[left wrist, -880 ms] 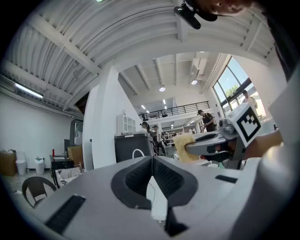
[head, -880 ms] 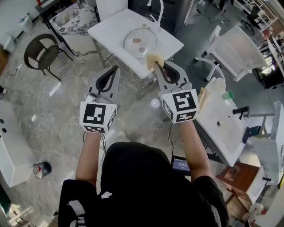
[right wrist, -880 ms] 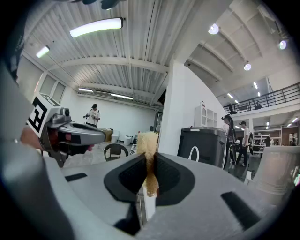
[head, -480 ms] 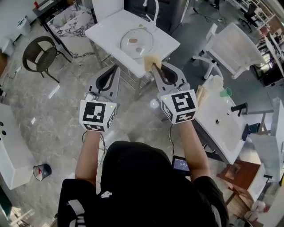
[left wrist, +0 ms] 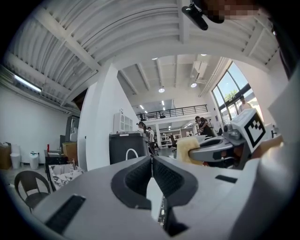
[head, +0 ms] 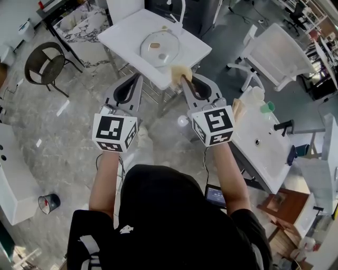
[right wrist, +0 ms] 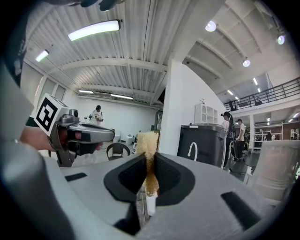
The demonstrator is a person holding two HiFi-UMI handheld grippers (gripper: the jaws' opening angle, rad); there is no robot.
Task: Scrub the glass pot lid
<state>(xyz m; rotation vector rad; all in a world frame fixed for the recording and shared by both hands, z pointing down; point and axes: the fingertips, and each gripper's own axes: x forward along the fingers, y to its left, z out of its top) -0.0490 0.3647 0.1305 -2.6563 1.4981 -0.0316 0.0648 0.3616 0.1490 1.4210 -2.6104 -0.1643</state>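
The glass pot lid [head: 159, 47] lies flat on a small white table [head: 121, 31] ahead of me, with brownish spots on it. My right gripper [head: 182, 79] is shut on a yellow sponge [head: 177, 73], held in the air just short of the table's near edge. The same sponge [right wrist: 147, 145] sticks up between its jaws in the right gripper view. My left gripper [head: 139, 78] is shut and empty, held level beside the right one, also short of the table. In the left gripper view its jaws [left wrist: 151, 161] meet with nothing between them.
A white faucet [head: 179, 9] stands at the table's far edge. A second white table [head: 264, 153] with a green cup [head: 270, 109] is at my right. A white chair [head: 280, 58] is beyond it, a dark round chair [head: 45, 60] at left, a small bin [head: 48, 201] on the floor.
The table and lid have shifted slightly up and left in the head view. Both grippers stay raised in about the same pose, the right still holding the sponge.
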